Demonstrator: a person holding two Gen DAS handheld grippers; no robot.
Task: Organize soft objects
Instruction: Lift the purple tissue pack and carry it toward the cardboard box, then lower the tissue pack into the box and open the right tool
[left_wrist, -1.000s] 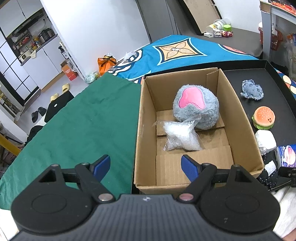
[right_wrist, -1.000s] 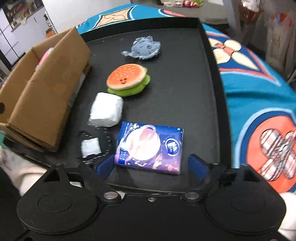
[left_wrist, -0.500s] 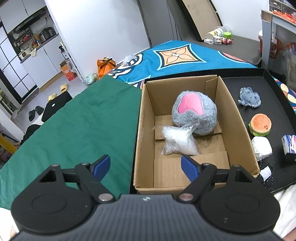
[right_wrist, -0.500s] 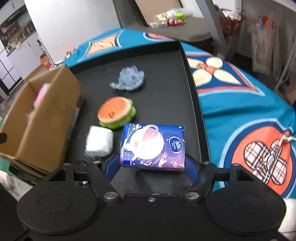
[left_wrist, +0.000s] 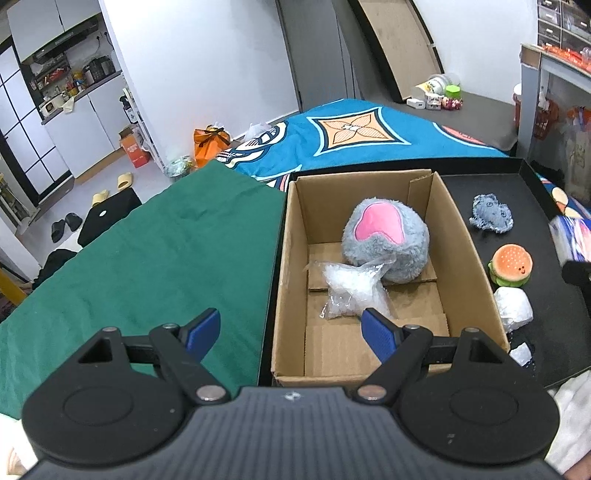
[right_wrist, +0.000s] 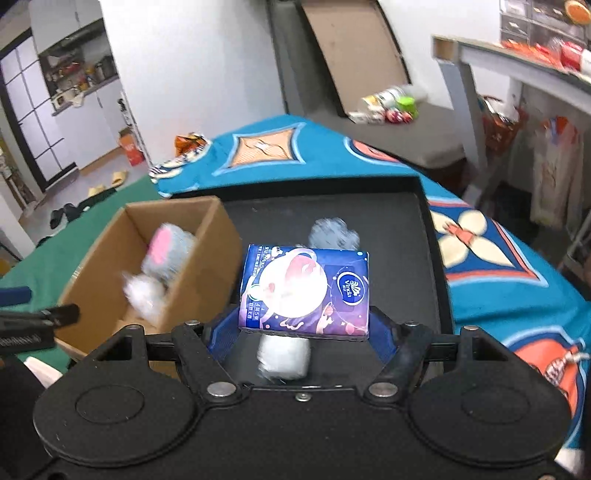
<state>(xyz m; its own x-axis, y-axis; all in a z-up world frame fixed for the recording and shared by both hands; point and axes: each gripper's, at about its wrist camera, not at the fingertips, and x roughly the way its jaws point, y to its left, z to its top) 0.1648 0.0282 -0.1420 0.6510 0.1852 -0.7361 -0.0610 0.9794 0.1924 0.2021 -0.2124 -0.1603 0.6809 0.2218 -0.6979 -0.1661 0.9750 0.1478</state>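
Note:
My right gripper (right_wrist: 303, 325) is shut on a blue tissue pack (right_wrist: 304, 291) and holds it in the air above the black tray (right_wrist: 428, 236), right of the cardboard box (right_wrist: 207, 251). The pack's edge shows in the left wrist view (left_wrist: 570, 236). The box (left_wrist: 291, 258) holds a grey and pink plush (left_wrist: 386, 240) and a clear bag of white stuff (left_wrist: 354, 291). My left gripper (left_wrist: 291, 330) is open and empty at the box's near left corner. On the tray lie a burger toy (left_wrist: 511, 266), a grey plush (left_wrist: 491, 214) and a white soft block (left_wrist: 513, 308).
A green cloth (left_wrist: 147, 258) covers the table left of the box. A blue patterned cloth (left_wrist: 369, 136) lies behind and right of the tray. A small white and black item (left_wrist: 521, 354) lies at the tray's near edge. A shelf (right_wrist: 517, 66) stands at the right.
My right gripper closed on the tissue pack, lifted it off the tray and tilted up. My left gripper pulled back and up a little from the box, still open.

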